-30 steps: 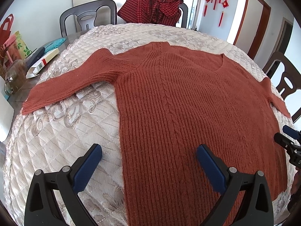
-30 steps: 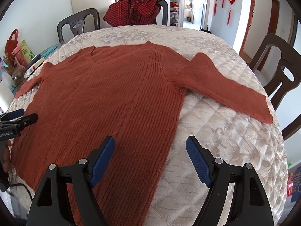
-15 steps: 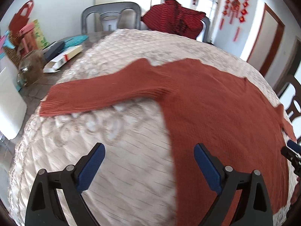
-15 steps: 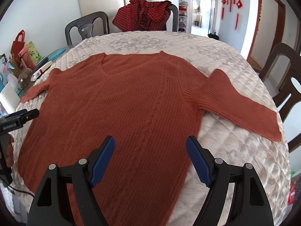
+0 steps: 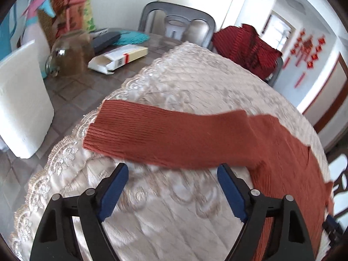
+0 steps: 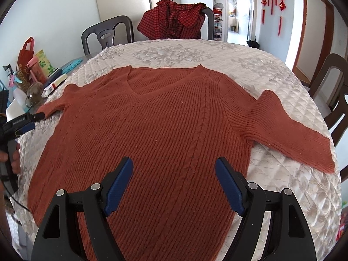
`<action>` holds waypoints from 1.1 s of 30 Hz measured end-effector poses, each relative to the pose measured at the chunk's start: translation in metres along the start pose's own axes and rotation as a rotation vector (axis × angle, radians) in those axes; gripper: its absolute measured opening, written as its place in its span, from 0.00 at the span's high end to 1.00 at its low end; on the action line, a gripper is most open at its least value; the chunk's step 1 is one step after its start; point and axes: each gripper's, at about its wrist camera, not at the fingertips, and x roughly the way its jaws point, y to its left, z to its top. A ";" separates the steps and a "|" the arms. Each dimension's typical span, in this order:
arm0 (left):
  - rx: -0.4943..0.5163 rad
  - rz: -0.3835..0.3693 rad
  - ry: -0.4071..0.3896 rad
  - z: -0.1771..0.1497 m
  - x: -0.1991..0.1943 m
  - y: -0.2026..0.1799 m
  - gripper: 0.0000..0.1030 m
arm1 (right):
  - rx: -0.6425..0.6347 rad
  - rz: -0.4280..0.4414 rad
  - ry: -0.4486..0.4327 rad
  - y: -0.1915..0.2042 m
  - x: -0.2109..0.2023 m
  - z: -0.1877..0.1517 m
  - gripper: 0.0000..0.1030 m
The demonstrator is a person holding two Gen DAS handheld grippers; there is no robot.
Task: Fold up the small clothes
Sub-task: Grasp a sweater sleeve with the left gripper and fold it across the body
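A rust-red knitted sweater (image 6: 156, 130) lies flat and spread out on the quilted cream cloth (image 6: 271, 76), both sleeves out to the sides. In the left wrist view its left sleeve (image 5: 165, 134) lies across the cloth, cuff toward the cloth's lace edge. My left gripper (image 5: 171, 187) is open and empty just short of that sleeve; it also shows in the right wrist view (image 6: 30, 119) at the far left. My right gripper (image 6: 174, 180) is open and empty above the sweater's lower body.
On the bare table beside the cloth stand a glass jar (image 5: 69, 52), an open carton (image 5: 119, 58), a white block (image 5: 21, 102) and gift bags (image 6: 32, 65). Chairs (image 6: 108, 32) ring the table; one holds a red checked garment (image 6: 174, 19).
My left gripper has swung left from the sweater's body to the left sleeve and moved closer to it. My right gripper has shifted left over the sweater's body. Both stayed open.
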 end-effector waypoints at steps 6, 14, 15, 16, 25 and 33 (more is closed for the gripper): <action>-0.074 0.039 -0.037 0.015 0.009 0.009 0.43 | 0.008 0.001 -0.002 -0.003 0.000 0.001 0.24; -0.119 0.056 -0.043 0.033 0.017 0.021 0.92 | 0.024 0.010 -0.002 -0.007 0.003 0.002 0.24; -0.106 0.039 -0.061 0.035 0.012 0.017 0.93 | 0.026 0.011 -0.003 -0.008 0.003 0.002 0.24; -0.089 0.018 -0.082 0.037 0.006 0.012 0.93 | 0.027 0.011 -0.003 -0.009 0.003 0.002 0.24; 0.182 -0.259 -0.159 0.047 -0.032 -0.099 0.93 | 0.056 0.021 -0.006 -0.014 0.004 0.003 0.24; 0.376 -0.463 0.016 0.006 0.007 -0.191 0.93 | 0.076 0.012 -0.003 -0.020 0.001 -0.002 0.24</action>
